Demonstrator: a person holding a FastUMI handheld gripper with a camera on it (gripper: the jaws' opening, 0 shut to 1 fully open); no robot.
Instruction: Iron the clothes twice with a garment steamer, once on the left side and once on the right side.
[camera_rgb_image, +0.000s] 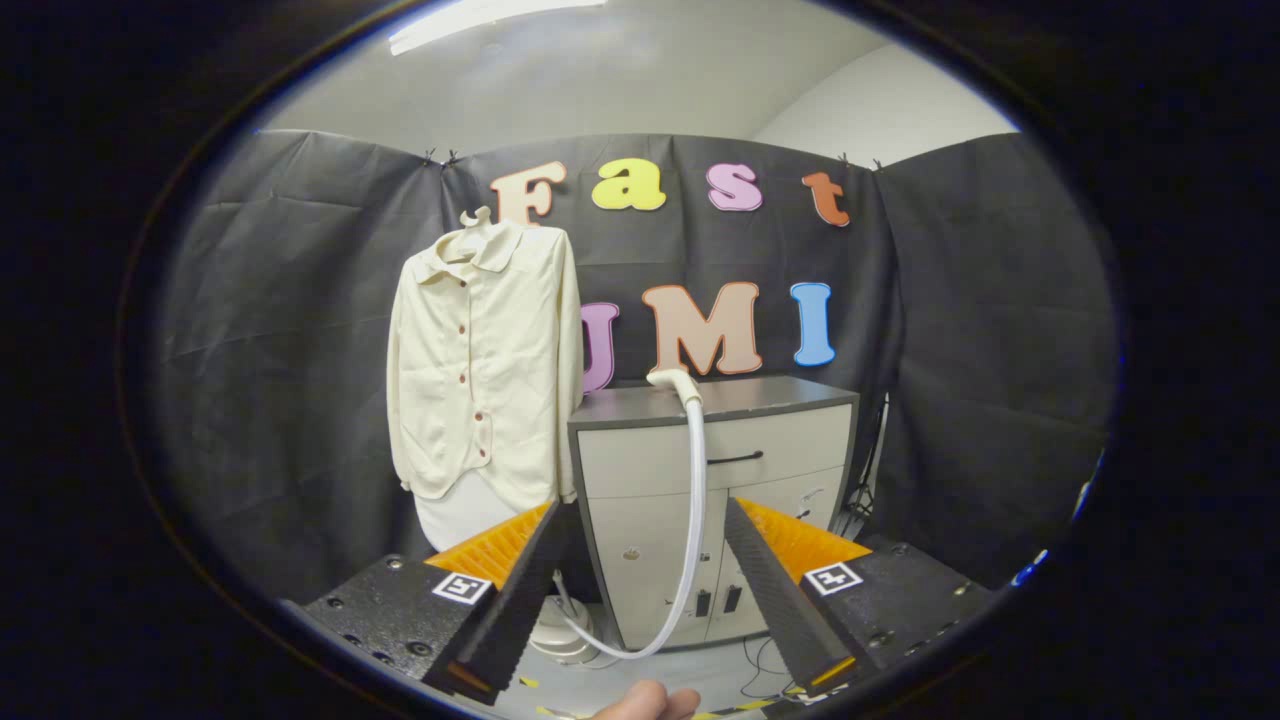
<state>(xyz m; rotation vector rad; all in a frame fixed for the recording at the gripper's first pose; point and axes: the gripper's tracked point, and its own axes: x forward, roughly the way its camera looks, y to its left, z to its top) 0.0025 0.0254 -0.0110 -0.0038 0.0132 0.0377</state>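
A cream buttoned shirt (485, 370) hangs on a hanger in front of the black wall, beyond my left finger. The garment steamer head (675, 381) lies on top of a grey cabinet (730, 400), just right of the shirt. Its white hose (692, 520) drops down the cabinet front and curves to a pale base unit (565, 640) on the floor. My gripper (640, 520) is open, far back from the cabinet, with nothing between its fingers. The hose shows in the gap between them.
The cabinet has a drawer with a dark handle (735, 458) and doors below. Cables (765, 670) trail on the floor at its foot. A fingertip (645, 702) shows at the bottom between the fingers. Black cloth walls close in on both sides.
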